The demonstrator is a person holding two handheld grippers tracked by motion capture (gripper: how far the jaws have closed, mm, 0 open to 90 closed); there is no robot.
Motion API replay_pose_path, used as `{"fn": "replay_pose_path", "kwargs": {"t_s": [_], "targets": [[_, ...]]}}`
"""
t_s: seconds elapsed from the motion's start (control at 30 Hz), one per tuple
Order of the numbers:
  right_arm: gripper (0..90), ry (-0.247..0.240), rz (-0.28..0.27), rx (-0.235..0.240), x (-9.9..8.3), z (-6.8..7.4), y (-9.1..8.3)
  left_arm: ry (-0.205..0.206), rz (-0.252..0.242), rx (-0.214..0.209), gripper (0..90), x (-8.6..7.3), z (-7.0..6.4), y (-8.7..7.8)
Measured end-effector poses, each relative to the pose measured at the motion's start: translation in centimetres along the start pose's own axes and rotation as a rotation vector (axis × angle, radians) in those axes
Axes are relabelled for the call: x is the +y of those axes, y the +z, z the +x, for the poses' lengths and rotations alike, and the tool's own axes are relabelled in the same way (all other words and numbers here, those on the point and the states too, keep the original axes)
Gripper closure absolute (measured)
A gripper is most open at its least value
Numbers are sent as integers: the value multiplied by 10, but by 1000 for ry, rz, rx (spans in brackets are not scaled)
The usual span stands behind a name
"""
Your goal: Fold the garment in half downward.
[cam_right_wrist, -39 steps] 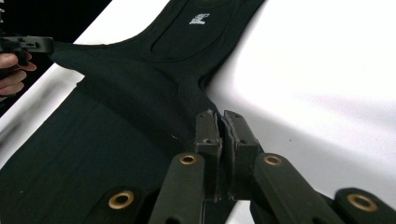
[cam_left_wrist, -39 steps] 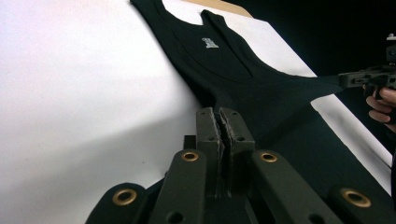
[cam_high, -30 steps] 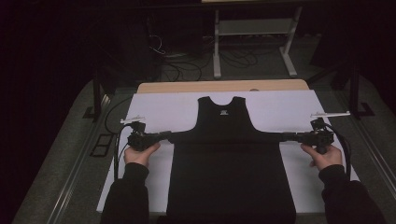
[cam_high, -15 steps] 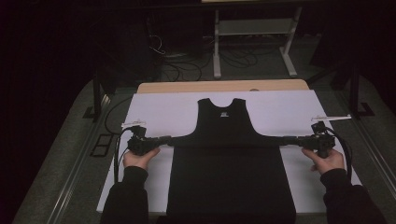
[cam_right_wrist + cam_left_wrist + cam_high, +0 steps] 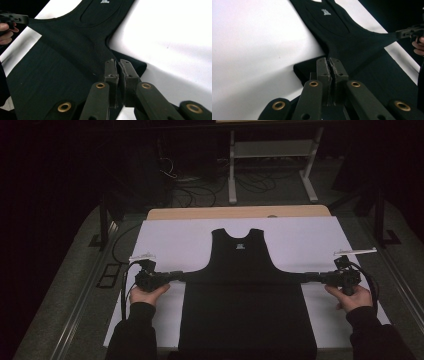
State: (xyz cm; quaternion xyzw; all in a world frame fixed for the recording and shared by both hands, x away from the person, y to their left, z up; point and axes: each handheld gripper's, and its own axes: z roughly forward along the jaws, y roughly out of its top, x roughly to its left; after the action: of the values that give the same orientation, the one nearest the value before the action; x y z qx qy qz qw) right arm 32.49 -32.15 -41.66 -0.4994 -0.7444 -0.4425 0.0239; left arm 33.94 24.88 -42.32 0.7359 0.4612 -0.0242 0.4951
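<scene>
Lying flat at the centre of the high view, a black tank top (image 5: pixel 242 290) covered a white sheet (image 5: pixel 170 240). The left gripper (image 5: pixel 181 275) and right gripper (image 5: pixel 306 277) each pinched its sides, jaws clamped on fabric. A small white neck label (image 5: pixel 325 12) sat at top centre of the left gripper view, its writing too small to read.

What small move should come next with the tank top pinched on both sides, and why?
Probably carry both pinched edges forward toward the neckline to fold the black tank top in half. The left gripper and right gripper are each shut on a side edge below the armholes, stretching it taut across the white sheet.
</scene>
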Motion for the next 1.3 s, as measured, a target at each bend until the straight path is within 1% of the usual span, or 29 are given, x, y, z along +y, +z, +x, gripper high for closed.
{"fn": "replay_pose_path", "kwargs": {"t_s": [0.03, 0.23, 0.33, 0.47, 0.67, 0.77, 0.9, 1.0, 1.17, 1.3], "targets": [[836, 0, 4, -1, -1, 0, 0, -1, 0, -6, 859, -1, 0, 0], [835, 6, 18, 0, -5, 2, -1, 4, 17, -9, 860, -5, -2, -2], [836, 8, 24, 5, -6, 3, -2, 15, 21, -9, 858, -5, -4, -4], [835, 12, 41, 8, -9, 3, -2, 25, 42, 5, 858, -6, -4, -3], [835, 16, 67, 11, -13, 5, 0, 17, 73, 26, 858, -9, -2, -2], [834, 22, 78, 15, -15, 5, 1, 16, 78, 30, 858, -11, -2, -2], [835, 28, 95, 15, -17, 5, 2, 23, 86, 31, 858, -11, -3, -1], [834, 30, 101, 16, -18, 5, 2, 15, 93, 29, 858, -12, -3, -1], [834, 32, 118, 14, -20, 4, 4, 14, 123, 38, 858, -14, -2, 1], [834, 29, 129, 14, -20, 4, 4, 5, 134, 28, 857, -16, -1, 2]]}}
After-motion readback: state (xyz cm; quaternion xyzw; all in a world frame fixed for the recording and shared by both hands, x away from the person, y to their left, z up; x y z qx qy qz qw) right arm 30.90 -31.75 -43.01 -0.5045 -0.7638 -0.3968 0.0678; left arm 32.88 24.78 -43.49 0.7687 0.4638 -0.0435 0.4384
